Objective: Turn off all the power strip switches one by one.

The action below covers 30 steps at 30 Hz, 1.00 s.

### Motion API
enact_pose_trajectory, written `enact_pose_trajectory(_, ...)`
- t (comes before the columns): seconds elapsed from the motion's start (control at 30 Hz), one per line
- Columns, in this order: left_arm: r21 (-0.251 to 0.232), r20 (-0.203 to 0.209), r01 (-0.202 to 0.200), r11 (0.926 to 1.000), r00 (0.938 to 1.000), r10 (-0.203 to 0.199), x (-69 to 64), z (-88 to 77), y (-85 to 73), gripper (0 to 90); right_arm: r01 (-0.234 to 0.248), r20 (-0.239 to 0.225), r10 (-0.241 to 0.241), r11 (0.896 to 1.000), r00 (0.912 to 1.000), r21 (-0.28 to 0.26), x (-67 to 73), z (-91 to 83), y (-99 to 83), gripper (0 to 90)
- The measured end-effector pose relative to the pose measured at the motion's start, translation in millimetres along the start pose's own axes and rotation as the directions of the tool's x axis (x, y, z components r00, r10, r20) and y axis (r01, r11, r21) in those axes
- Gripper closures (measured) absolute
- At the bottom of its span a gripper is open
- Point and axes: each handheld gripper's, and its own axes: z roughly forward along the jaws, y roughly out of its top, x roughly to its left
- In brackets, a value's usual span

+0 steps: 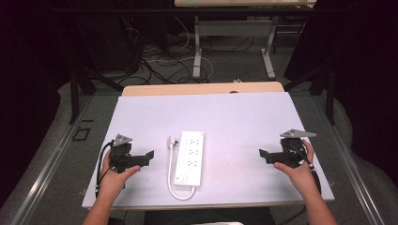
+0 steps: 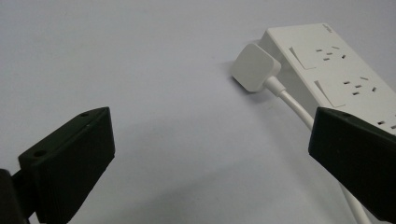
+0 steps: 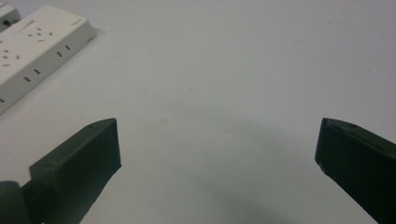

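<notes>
A white power strip (image 1: 189, 157) lies lengthwise in the middle of the white table. Its white cable (image 1: 170, 176) loops from the near end up the left side to a white plug (image 1: 172, 141) lying flat beside the strip. My left gripper (image 1: 148, 157) rests left of the strip, open, jaws empty and pointing right. In the left gripper view the plug (image 2: 255, 66) and the strip (image 2: 336, 70) lie ahead between the jaws. My right gripper (image 1: 263, 154) sits at the right side, open and empty, pointing left. In the right gripper view the strip (image 3: 35, 49) is at the upper left.
The white table top (image 1: 244, 117) has a wooden edge at the back. Beyond it stand table legs (image 1: 197, 47) and tangled cables on the floor (image 1: 155, 65). Black frame bars (image 1: 75, 89) flank both sides.
</notes>
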Motion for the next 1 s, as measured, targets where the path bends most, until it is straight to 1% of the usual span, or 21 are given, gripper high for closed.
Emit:
enact_pose_trajectory(0.13, 0.004, 0.014, 0.016, 0.9999, 0.9998, -0.016, -2.1, -2.6, 2.0, 0.7, 0.011, -0.010, -0.011, 1.000, 0.9999, -0.009, 5.2, -8.7, -0.1, 0.0)
enact_pose_trajectory(0.17, 0.009, 0.014, 0.013, 0.9999, 0.9998, -0.013, -2.2, -3.5, 2.7, 0.7, 0.012, -0.012, -0.013, 1.000, 0.9998, -0.008, 6.1, -9.8, 0.2, 0.0)
enact_pose_trajectory(0.23, 0.001, 0.019, 0.017, 0.9999, 0.9997, -0.017, -3.5, -5.0, 3.6, 1.1, 0.019, -0.009, -0.019, 1.000, 0.9998, -0.011, 8.3, -11.5, 1.0, 0.0)
enact_pose_trajectory(0.3, 0.001, 0.020, 0.017, 0.9998, 0.9996, -0.017, -5.4, -6.4, 4.1, 1.5, 0.021, -0.025, -0.022, 1.000, 0.9995, -0.018, 10.6, -11.2, 1.2, 0.0)
enact_pose_trajectory(0.33, 0.006, 0.023, 0.013, 0.9999, 0.9996, -0.013, -6.1, -7.4, 4.5, 2.2, 0.034, -0.026, -0.035, 0.999, 0.9991, -0.021, 11.4, -10.8, 1.2, 0.0)
enact_pose_trajectory(0.37, 0.010, 0.026, 0.005, 0.9999, 0.9996, -0.005, -6.6, -8.4, 4.8, 2.9, 0.031, -0.024, -0.031, 0.999, 0.9992, -0.028, 13.9, -10.8, 1.4, 0.0)
enact_pose_trajectory(0.4, 0.005, 0.024, 0.008, 1.0000, 0.9997, -0.009, -8.2, -8.6, 5.2, 3.9, 0.048, -0.022, -0.049, 0.999, 0.9986, -0.024, 14.3, -11.1, 1.5, 0.0)
enact_pose_trajectory(0.43, 0.010, 0.029, 0.004, 0.9999, 0.9996, -0.004, -9.2, -9.9, 5.9, 5.0, 0.057, -0.028, -0.058, 0.998, 0.9979, -0.024, 14.9, -10.4, 1.2, 0.0)
enact_pose_trajectory(0.5, 0.006, 0.036, 0.009, 0.9999, 0.9993, -0.009, -12.0, -11.6, 7.0, 6.7, 0.049, -0.037, -0.050, 0.999, 0.9981, -0.021, 17.2, -9.2, 0.7, 0.0)
enact_pose_trajectory(0.53, 0.012, 0.041, 0.000, 0.9999, 0.9992, 0.000, -12.6, -12.8, 7.7, 7.2, 0.053, -0.045, -0.055, 0.998, 0.9975, -0.024, 17.3, -7.8, 0.1, 0.0)
enact_pose_trajectory(0.57, 0.011, 0.043, -0.001, 0.9999, 0.9991, 0.000, -13.9, -13.5, 8.2, 8.3, 0.048, -0.046, -0.050, 0.998, 0.9977, -0.027, 18.4, -7.5, -0.2, 0.0)
enact_pose_trajectory(0.6, 0.015, 0.044, -0.008, 0.9999, 0.9990, 0.008, -15.1, -14.5, 8.7, 9.6, 0.049, -0.057, -0.050, 0.999, 0.9971, -0.020, 18.5, -7.8, -0.3, 0.0)
enact_pose_trajectory(0.67, 0.018, 0.045, -0.015, 0.9997, 0.9989, 0.014, -18.0, -16.3, 9.7, 12.4, 0.049, -0.052, -0.050, 0.998, 0.9974, -0.032, 20.0, -6.1, -1.0, 0.0)
enact_pose_trajectory(0.73, 0.022, 0.047, -0.020, 0.9996, 0.9987, 0.019, -21.1, -17.0, 10.7, 16.1, 0.049, -0.055, -0.051, 0.998, 0.9972, -0.032, 20.4, -6.3, -1.0, 0.0)
enact_pose_trajectory(0.77, 0.028, 0.050, -0.024, 0.9993, 0.9985, 0.023, -22.4, -17.3, 11.0, 16.3, 0.046, -0.054, -0.047, 0.998, 0.9974, -0.032, 21.0, -5.9, -1.1, 0.0)
enact_pose_trajectory(0.8, 0.034, 0.053, -0.028, 0.9990, 0.9983, 0.026, -23.8, -17.4, 11.2, 16.5, 0.055, -0.047, -0.056, 0.998, 0.9973, -0.040, 21.1, -5.0, -1.4, 0.0)
enact_pose_trajectory(0.83, 0.038, 0.054, -0.037, 0.9986, 0.9979, 0.035, -25.2, -17.2, 11.3, 17.0, 0.060, -0.046, -0.061, 0.998, 0.9970, -0.032, 21.4, -5.4, -1.3, 0.0)
enact_pose_trajectory(0.9, 0.041, 0.054, -0.041, 0.9983, 0.9978, 0.039, -28.9, -16.8, 11.1, 18.7, 0.061, -0.043, -0.062, 0.998, 0.9972, -0.024, 23.5, -5.0, -1.6, 0.0)
enact_pose_trajectory(0.93, 0.039, 0.062, -0.055, 0.9977, 0.9967, 0.052, -30.3, -16.9, 11.2, 20.5, 0.065, -0.040, -0.066, 0.997, 0.9970, -0.031, 24.6, -3.6, -1.9, 0.0)
enact_pose_trajectory(0.97, 0.042, 0.076, -0.069, 0.9967, 0.9949, 0.066, -31.4, -17.0, 11.4, 24.3, 0.068, -0.045, -0.069, 0.997, 0.9966, -0.023, 25.3, -3.4, -2.1, 0.0)
enact_pose_trajectory(1.0, 0.044, 0.086, -0.059, 0.9973, 0.9948, 0.055, -34.0, -16.8, 11.3, 26.6, 0.077, -0.046, -0.078, 0.997, 0.9959, -0.026, 25.9, -2.3, -2.2, 0.0)
